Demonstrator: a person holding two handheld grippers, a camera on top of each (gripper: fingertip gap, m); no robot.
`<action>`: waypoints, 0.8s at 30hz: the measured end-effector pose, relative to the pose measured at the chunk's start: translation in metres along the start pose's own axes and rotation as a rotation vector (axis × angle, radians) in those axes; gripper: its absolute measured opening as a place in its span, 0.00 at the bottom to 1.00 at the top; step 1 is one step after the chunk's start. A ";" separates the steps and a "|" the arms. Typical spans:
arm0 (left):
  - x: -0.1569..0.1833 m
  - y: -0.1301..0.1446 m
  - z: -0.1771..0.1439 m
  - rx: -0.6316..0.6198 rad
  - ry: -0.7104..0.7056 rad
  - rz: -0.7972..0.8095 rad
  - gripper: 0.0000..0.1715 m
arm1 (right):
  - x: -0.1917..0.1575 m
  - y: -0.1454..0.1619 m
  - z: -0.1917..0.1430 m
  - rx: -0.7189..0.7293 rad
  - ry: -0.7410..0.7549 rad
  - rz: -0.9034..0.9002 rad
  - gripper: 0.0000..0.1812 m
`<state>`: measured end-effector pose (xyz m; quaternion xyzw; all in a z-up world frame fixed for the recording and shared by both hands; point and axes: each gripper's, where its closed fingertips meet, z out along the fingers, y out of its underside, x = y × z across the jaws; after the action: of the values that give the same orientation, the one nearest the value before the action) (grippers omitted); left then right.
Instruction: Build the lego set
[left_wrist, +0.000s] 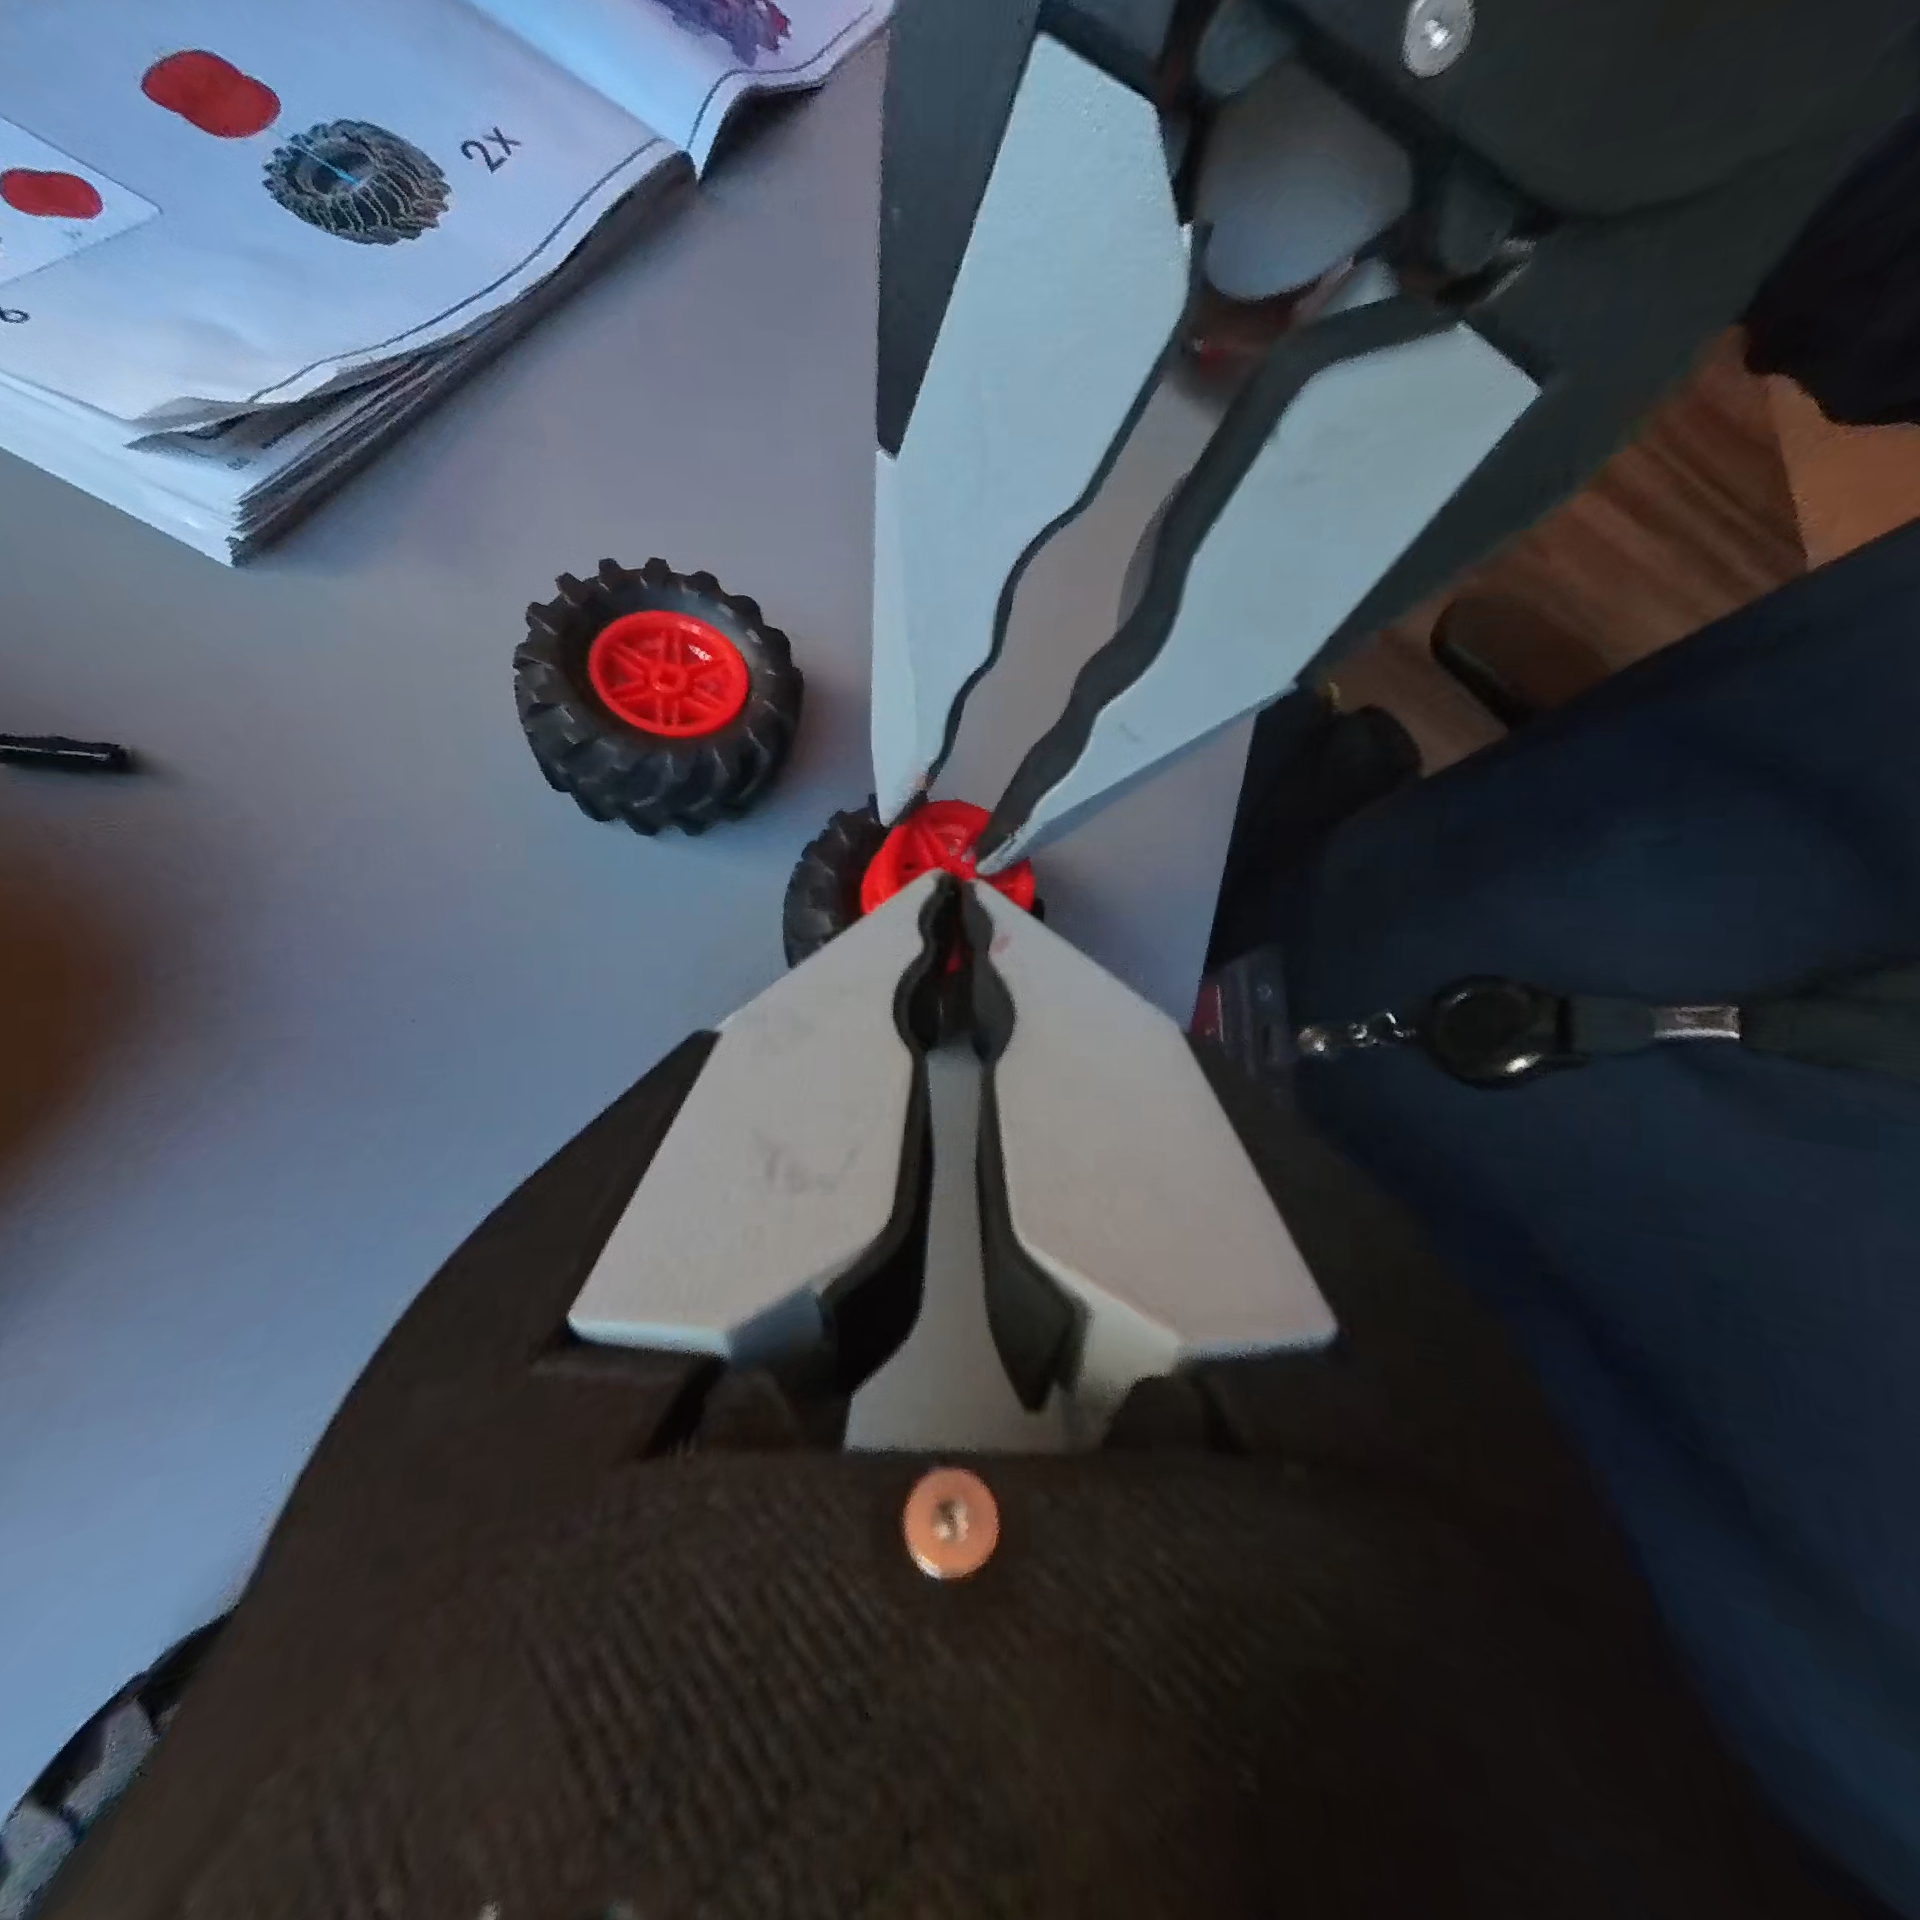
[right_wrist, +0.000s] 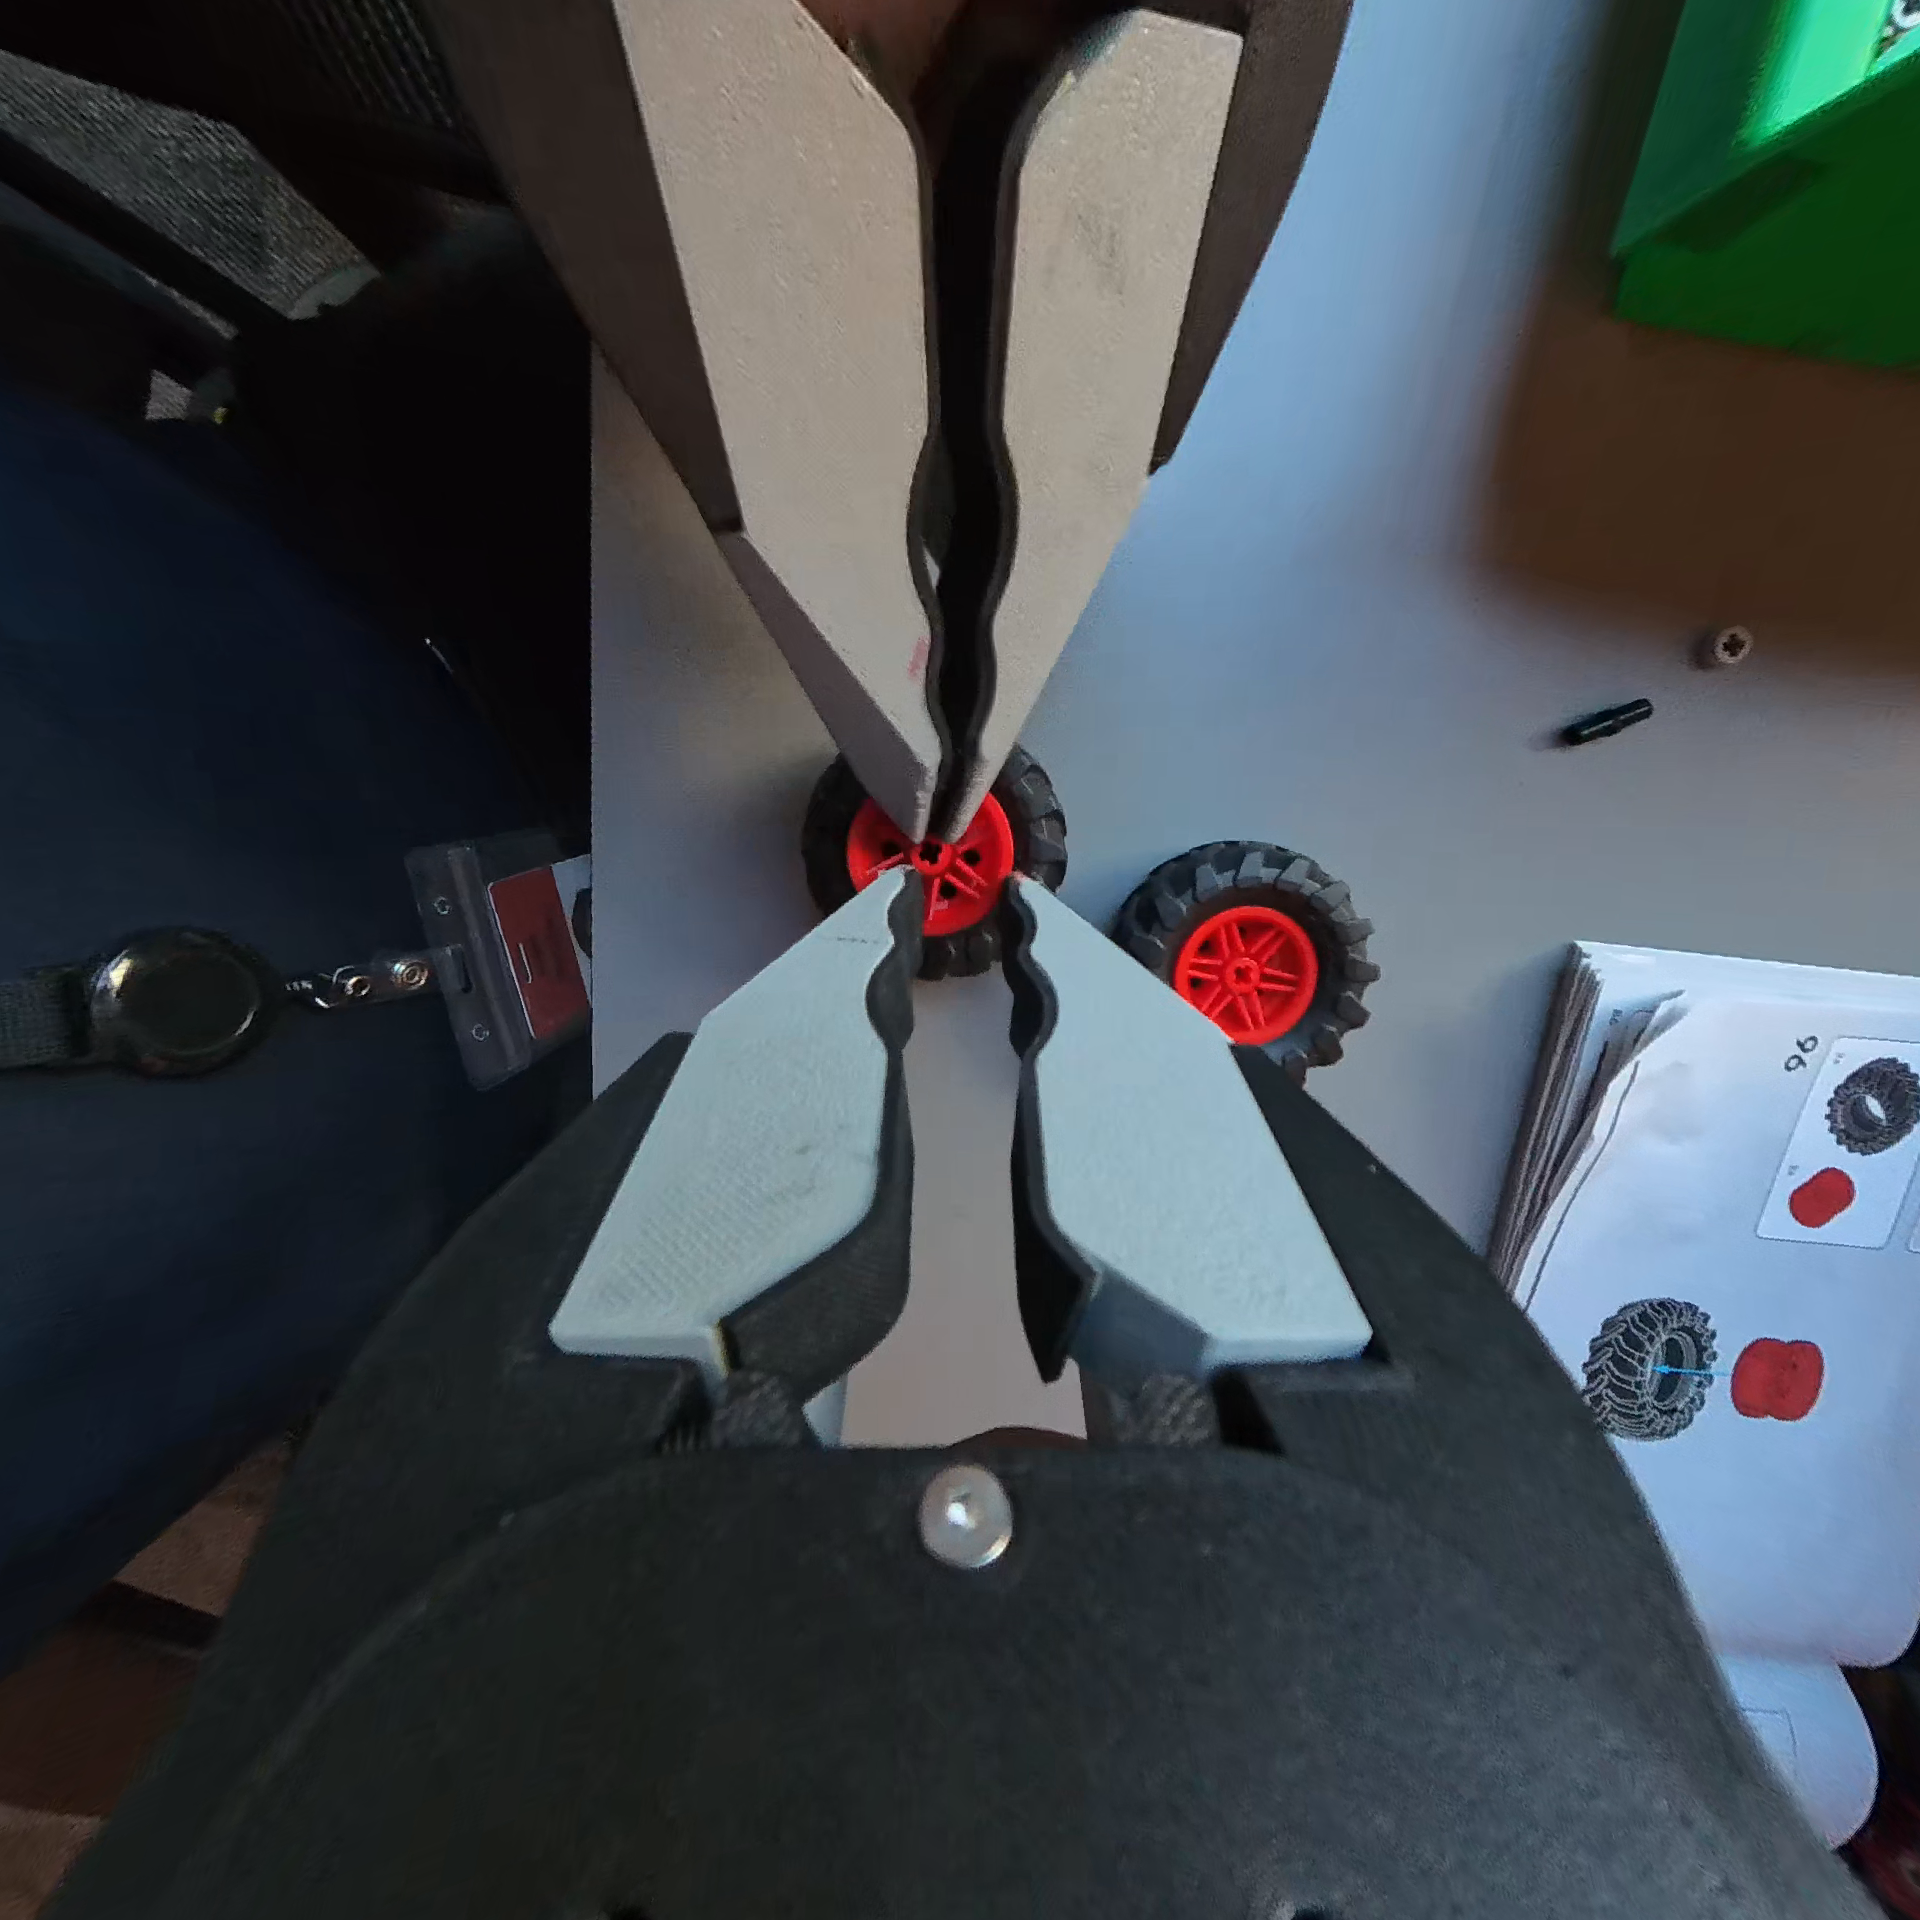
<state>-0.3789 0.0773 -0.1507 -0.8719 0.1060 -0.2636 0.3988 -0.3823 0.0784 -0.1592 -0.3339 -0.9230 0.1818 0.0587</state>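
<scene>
A wheel, a red rim in a black knobby tyre (right_wrist: 982, 847), lies flat near the table's front edge; it also shows in the left wrist view (left_wrist: 904, 862). My left gripper (left_wrist: 948, 883) is shut, and its tips rest on the rim's hub; it comes in from the top of the right wrist view (right_wrist: 940, 821). My right gripper (right_wrist: 958, 888) is open, with its tips over the rim from the opposite side; the left wrist view shows it as well (left_wrist: 971, 831). A second assembled wheel (left_wrist: 657, 694) lies beside them, apart from both grippers (right_wrist: 1247, 971).
An open instruction booklet (left_wrist: 312, 260) lies by the wheels (right_wrist: 1714, 1299). A black pin (right_wrist: 1605, 722) and a small tan piece (right_wrist: 1727, 646) lie farther out. A green box (right_wrist: 1766, 177) stands on brown cardboard (right_wrist: 1662, 468). A person's lap with a badge reel (left_wrist: 1496, 1029) is at the table edge.
</scene>
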 end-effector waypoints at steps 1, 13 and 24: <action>0.000 0.001 0.000 -0.017 0.000 -0.003 0.00 | 0.000 0.000 0.000 0.001 -0.003 -0.001 0.06; -0.009 0.008 0.001 -0.171 -0.146 0.094 0.05 | -0.001 0.002 0.003 -0.039 -0.012 -0.061 0.06; -0.012 0.017 0.006 -0.179 -0.176 0.130 0.04 | 0.005 0.006 0.013 -0.020 0.026 -0.113 0.00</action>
<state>-0.3851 0.0747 -0.1719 -0.9150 0.1501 -0.1495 0.3435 -0.3853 0.0818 -0.1738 -0.2842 -0.9413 0.1647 0.0775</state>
